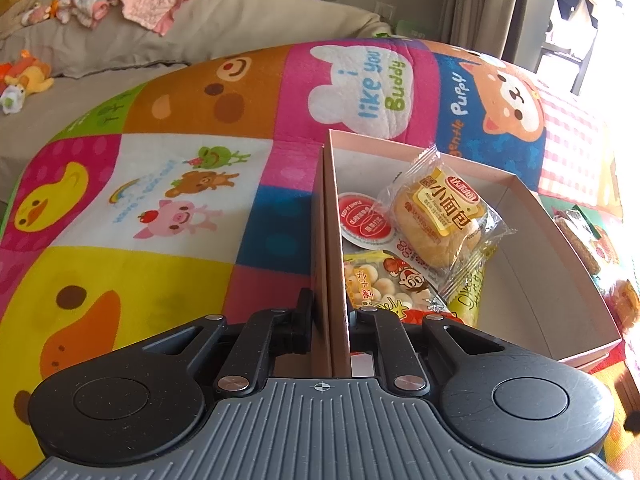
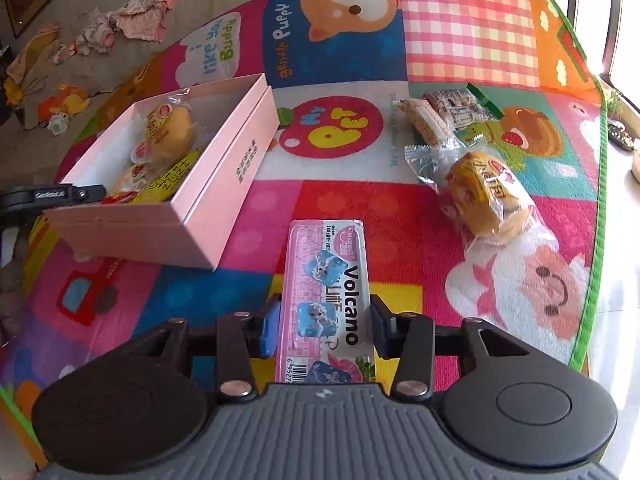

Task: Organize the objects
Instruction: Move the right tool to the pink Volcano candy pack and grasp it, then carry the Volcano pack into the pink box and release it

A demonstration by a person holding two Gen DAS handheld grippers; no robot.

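The pink Volcano snack pack [image 2: 326, 300] lies flat on the play mat [image 2: 460, 40], just in front of the pink box [image 2: 224, 184]. I judge it light, fairly stiff, with a glossy wrapper that may slip, so I take it across its narrow width near the close end. My right gripper [image 2: 324, 328] points steeply down; its fingers [image 2: 269, 330] are closed against the pack's long edges. My left gripper [image 1: 330, 320] is pinched tight on the box wall, steadying it.
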